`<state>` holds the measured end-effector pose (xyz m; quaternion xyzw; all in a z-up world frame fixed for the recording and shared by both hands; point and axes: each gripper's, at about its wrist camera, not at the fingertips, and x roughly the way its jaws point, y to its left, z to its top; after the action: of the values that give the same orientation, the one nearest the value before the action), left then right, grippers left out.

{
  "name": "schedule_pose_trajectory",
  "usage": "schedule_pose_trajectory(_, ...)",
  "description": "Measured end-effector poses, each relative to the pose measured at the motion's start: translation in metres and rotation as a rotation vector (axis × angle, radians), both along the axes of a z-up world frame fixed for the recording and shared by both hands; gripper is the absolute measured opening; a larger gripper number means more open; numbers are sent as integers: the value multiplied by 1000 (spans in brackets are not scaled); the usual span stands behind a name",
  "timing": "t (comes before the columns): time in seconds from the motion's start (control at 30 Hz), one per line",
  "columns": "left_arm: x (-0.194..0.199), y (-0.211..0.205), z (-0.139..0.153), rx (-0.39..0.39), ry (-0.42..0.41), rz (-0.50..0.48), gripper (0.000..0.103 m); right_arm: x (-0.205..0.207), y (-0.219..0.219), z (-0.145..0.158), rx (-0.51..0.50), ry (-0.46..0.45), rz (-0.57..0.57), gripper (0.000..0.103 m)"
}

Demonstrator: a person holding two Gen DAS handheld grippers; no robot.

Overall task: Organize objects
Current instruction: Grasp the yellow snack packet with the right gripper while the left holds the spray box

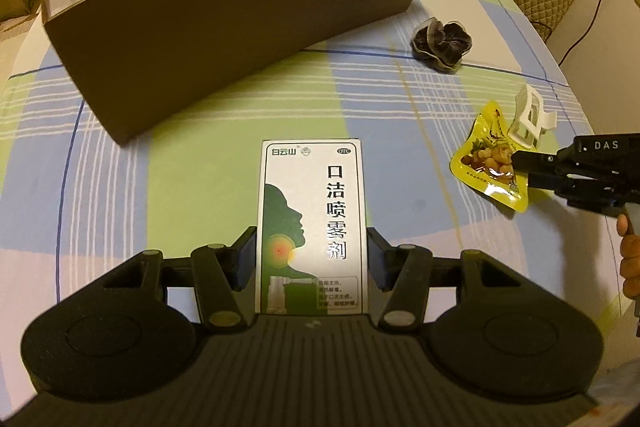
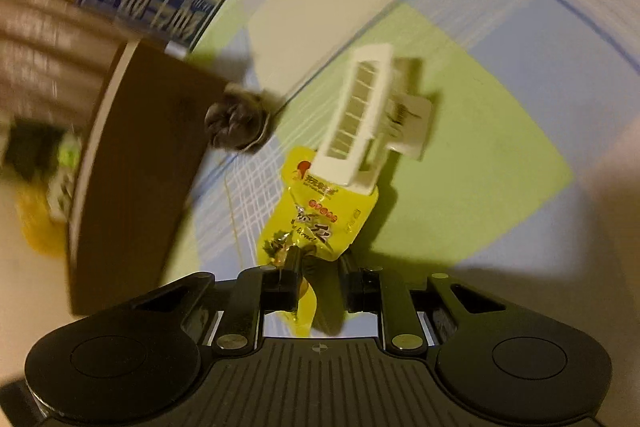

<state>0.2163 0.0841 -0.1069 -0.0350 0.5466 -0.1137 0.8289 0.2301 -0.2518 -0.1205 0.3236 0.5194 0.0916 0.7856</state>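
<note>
Left wrist: spray box (image 1: 312,223) clamped between left tool (image 1: 311,259) fingers.

Brown box (image 1: 224,39) walls off the far tablecloth (image 1: 400,99); scrunchie (image 1: 442,44) sits beside it.

Layout on the table (image 1: 120,155)
Box (image 1: 224,39) toward far edge; scrunchie (image 1: 442,45) right of it; carton (image 1: 312,223) nearer; pouch (image 1: 490,163) and clip (image 1: 530,117) touching, right

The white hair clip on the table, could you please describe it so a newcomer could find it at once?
Start at the big brown box on the checked tablecloth. Right of it, past the dark scrunchie, the hair clip touches a yellow snack packet. It alone is white slotted plastic.
</note>
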Motion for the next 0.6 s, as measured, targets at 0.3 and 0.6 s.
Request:
schedule_pose_trajectory(0.3,1,3,-2,-9,8,-3,50,-19,37,43,-245,-186,254,2)
schedule_pose_trajectory(0.6,5,2,-1,-10,10,-1,50,-31,59,67,-378,-275,388,2)
